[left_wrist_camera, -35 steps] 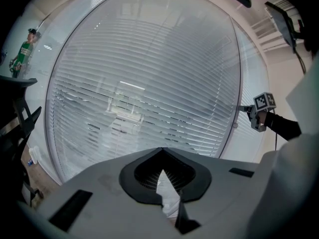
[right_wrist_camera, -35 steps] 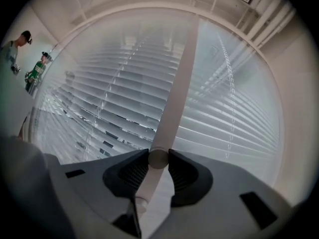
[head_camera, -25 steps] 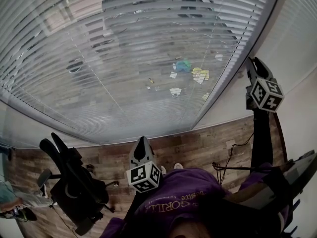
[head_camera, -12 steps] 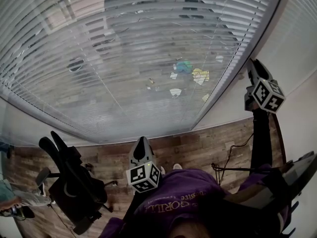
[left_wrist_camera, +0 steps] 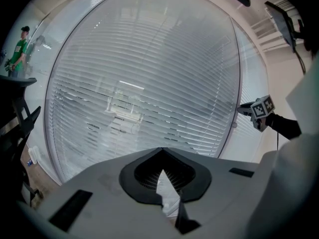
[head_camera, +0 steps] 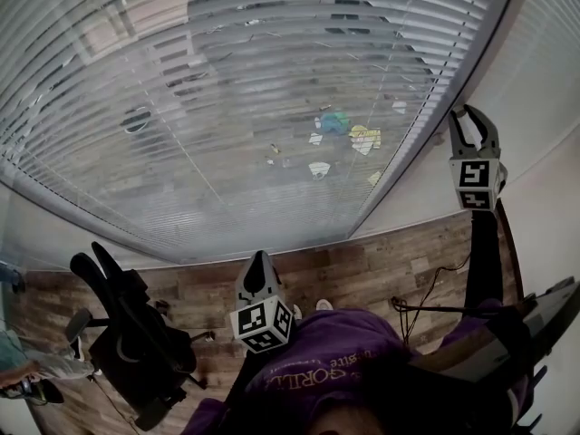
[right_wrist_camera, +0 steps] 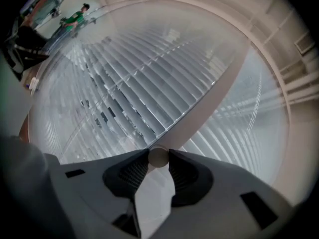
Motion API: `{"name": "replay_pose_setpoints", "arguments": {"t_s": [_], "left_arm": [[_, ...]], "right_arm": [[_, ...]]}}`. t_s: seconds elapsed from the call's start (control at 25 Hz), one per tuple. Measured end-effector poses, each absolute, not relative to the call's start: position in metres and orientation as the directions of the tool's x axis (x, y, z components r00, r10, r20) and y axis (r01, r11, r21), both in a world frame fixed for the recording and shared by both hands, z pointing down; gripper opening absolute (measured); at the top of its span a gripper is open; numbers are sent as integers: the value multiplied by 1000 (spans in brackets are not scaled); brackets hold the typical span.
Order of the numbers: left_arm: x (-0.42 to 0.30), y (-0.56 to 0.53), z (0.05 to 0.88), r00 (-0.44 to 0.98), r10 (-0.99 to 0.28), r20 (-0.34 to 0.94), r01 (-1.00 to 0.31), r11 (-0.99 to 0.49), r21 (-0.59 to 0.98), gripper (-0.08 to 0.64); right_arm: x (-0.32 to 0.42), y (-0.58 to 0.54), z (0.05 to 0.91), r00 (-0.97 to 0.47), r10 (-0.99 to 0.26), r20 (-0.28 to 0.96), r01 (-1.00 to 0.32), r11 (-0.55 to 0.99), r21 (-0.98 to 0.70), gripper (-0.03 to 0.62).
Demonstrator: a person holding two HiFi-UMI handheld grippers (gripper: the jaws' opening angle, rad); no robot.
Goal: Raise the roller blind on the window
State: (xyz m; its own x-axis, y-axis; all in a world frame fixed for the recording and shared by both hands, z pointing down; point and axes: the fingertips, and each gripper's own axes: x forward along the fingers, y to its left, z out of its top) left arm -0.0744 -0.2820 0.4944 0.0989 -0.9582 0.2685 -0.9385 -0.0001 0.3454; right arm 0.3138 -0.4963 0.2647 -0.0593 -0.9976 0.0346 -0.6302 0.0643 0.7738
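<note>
White slats of the blind (head_camera: 227,107) hung fully down beside the frame post (right_wrist_camera: 209,103), so raising looked barely begun, with the right gripper (head_camera: 473,120) pinching a round knob (right_wrist_camera: 158,157) there and the left gripper (head_camera: 260,263) idle, jaws pressed together.

An office: swivel chair (head_camera: 136,338), wood-look floor (head_camera: 367,270), wide slatted window blinds (head_camera: 227,107)

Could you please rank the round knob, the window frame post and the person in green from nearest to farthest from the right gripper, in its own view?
1. The round knob, held between the jaws.
2. The window frame post, just behind it, slanting up right.
3. The person in green, far off at upper left.
</note>
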Motion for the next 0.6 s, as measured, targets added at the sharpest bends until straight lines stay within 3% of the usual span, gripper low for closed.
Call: {"name": "replay_pose_setpoints", "arguments": {"t_s": [0.08, 0.24, 0.6], "left_arm": [[-74, -283, 494, 100, -958, 269, -938, -1, 346, 2], [-75, -283, 496, 98, -958, 271, -938, 3, 348, 2], [-75, -284, 496, 97, -958, 271, -938, 3, 346, 2]], "right_arm": [[313, -497, 264, -42, -999, 30, -598, 48, 800, 124], [315, -497, 267, -58, -997, 45, -681, 72, 728, 124], [323, -498, 268, -115, -991, 67, -905, 133, 404, 124]]}}
